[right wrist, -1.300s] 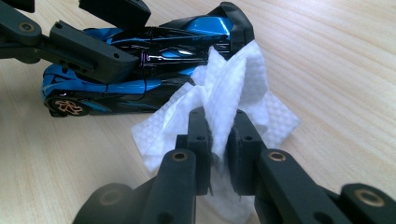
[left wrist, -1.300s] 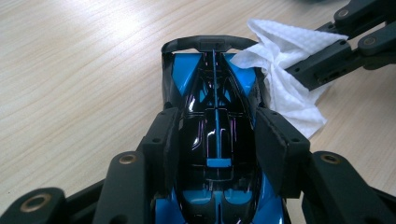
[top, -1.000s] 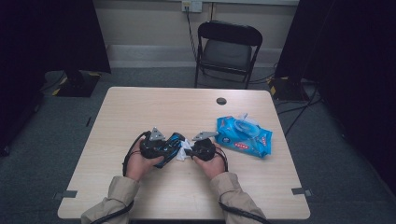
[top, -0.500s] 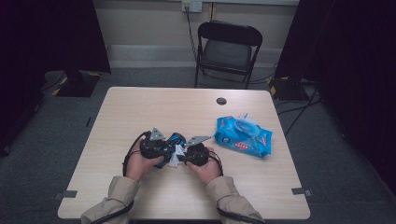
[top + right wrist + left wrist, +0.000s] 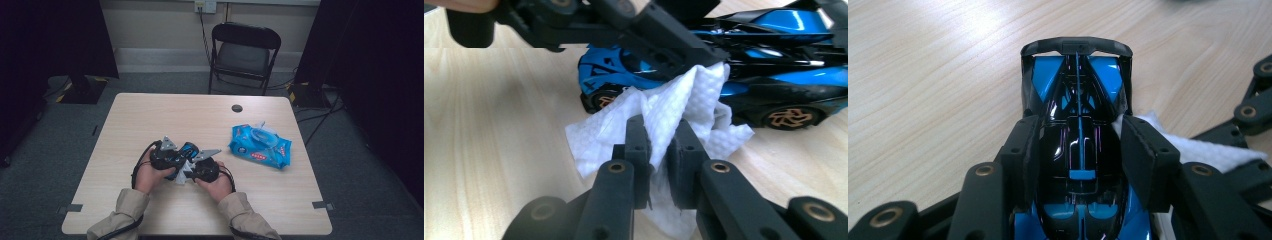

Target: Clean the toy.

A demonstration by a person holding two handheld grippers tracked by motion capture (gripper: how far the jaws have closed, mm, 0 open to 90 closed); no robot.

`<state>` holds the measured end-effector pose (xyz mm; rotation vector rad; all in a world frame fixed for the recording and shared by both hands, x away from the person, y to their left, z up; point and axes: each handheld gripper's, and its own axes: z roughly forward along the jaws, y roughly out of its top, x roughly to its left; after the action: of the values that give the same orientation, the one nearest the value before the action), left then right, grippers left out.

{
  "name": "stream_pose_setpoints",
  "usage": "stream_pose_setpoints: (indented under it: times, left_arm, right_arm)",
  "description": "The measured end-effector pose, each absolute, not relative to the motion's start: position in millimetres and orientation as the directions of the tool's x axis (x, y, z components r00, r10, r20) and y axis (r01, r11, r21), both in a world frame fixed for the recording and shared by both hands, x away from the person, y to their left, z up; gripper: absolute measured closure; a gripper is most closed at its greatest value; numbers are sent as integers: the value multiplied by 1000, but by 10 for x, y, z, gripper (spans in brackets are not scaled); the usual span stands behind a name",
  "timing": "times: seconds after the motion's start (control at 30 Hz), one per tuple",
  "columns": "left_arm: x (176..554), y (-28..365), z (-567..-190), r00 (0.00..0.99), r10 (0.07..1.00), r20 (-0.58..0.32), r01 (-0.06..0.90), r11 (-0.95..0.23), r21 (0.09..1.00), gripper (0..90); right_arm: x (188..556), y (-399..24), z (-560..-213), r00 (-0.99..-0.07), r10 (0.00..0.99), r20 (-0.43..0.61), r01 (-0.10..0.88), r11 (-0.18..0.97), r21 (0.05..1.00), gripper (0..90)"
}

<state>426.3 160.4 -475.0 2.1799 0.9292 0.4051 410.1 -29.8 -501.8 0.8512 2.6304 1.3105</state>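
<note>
glossy blue-and-black toy race car [image 5: 1079, 150] sits on the pale wooden table [image 5: 150, 120], near the person's edge, clamped across its body by the left gripper [image 5: 1080, 150], jaws about half-spread. right gripper [image 5: 658, 142], nearly closed, pinches a crumpled white wipe [image 5: 684, 100] against the car's side. risks: hard rubbing could twist the car out of that grip; thin wipe might tear or slip free. blue wipes packet [image 5: 260, 147] lies well apart.

Recording studio (black curtains [image 5: 60, 35]); lone table [image 5: 165, 115].

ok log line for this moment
left gripper: shut on toy car | right gripper: shut on wipe, against car side | wipes pack: on table
</note>
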Motion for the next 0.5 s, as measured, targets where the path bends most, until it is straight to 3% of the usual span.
stream_pose_setpoints:
  times: [0.5]
  left_arm:
    - [4259, 1597, -4752, 686, 727, 0, 500, -472, 726, 512]
  right_arm:
    - [3980, -206, -5024, -862, 474, 179, 427, 490, 760, 814]
